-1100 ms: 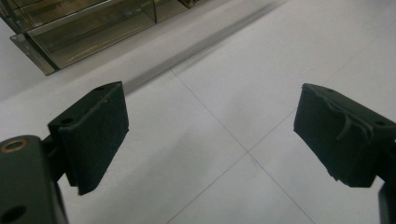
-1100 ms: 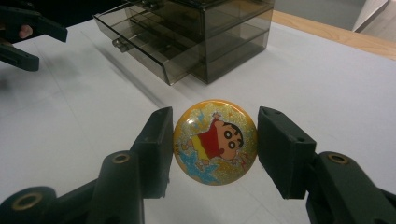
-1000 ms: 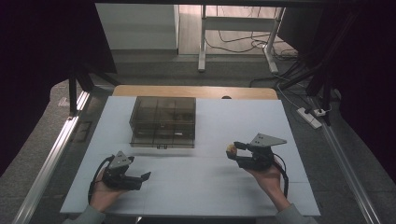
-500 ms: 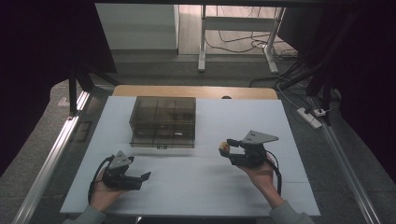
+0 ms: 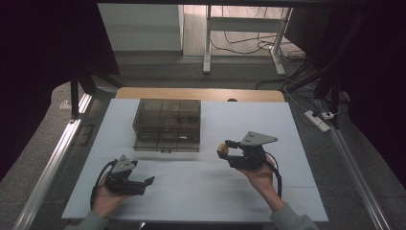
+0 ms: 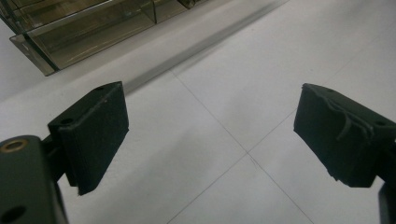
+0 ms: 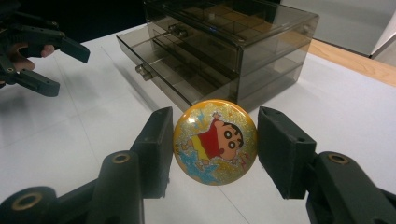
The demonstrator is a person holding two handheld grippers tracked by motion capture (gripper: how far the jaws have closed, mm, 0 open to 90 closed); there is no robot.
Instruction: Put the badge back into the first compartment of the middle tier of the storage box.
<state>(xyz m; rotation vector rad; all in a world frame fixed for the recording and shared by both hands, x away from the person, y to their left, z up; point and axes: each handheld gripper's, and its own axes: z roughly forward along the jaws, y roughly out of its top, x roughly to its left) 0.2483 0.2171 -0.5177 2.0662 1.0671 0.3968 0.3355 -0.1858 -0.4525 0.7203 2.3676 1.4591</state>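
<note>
Holding a round cartoon badge (image 7: 215,141) between its jaws, the right gripper (image 5: 227,149) sits above the white table (image 5: 297,124), near the right of centre. In the right gripper view the badge is gripped edge-on at both sides, its glittery yellow face with a cartoon boy in red turned toward the camera, clear of the tabletop. Badge (image 5: 222,148) seen from the high view as a small yellow spot at the jaw tips, just right of the near right corner of the smoked plastic drawer box (image 5: 167,124).

Drawer box stands left of centre toward the far side; three shallow drawers with small knobs visible in the right gripper view (image 7: 224,51), all pushed in.

Left gripper (image 5: 147,182) rests low at the near left, well apart from the box. Jaws spread wide, nothing between them; bare table (image 6: 219,126) shows through the gap.
</note>
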